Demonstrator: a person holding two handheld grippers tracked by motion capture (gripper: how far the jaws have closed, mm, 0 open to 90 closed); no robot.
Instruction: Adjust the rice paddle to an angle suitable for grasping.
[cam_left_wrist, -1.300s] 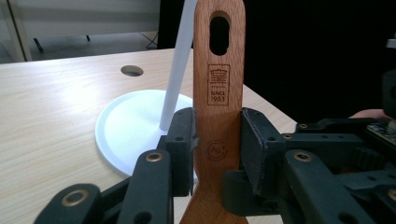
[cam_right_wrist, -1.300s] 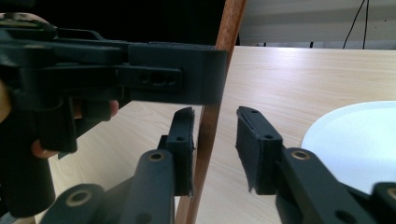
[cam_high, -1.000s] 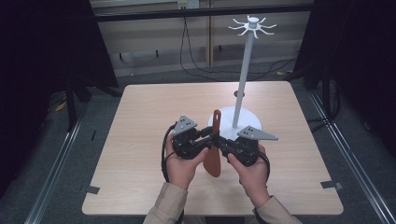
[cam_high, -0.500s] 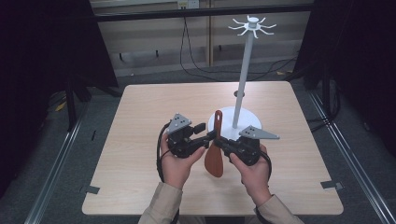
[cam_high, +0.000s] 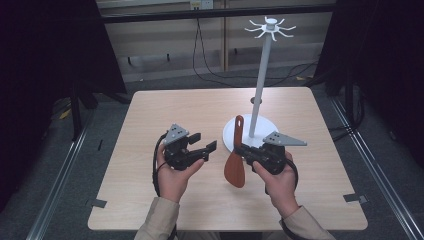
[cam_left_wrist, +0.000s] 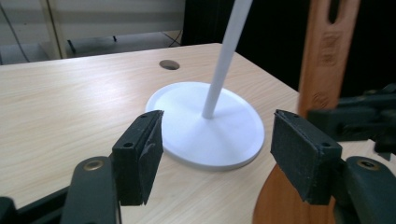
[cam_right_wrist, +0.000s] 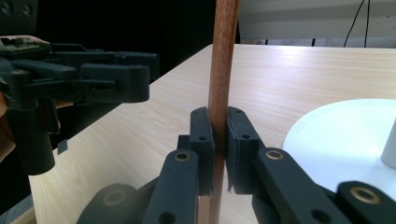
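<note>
Between the jaws of my right gripper (cam_right_wrist: 218, 154) I have the wooden spatula (cam_high: 235, 160), clenched on the flat handle just above where it widens into the blade. The pads press both faces squarely, so the tool hangs edge-on to that camera, handle up and blade down, close above the bench (cam_high: 150, 125). I judge that grip is chosen to keep the slotted end free at the top, since a hanging rack (cam_high: 260, 90) with hooked arms at its crown stands just beyond the jaws, its white disc base (cam_left_wrist: 205, 126) touching nothing.

My left gripper (cam_high: 200, 150) is released, jaws spread wide and holding nothing, with the base and pole seen through the gap and the spatula's handle just outside the right-hand pad. It sits apart from the tool, which I read as staying clear so the right hand alone carries the load toward the rack.
</note>
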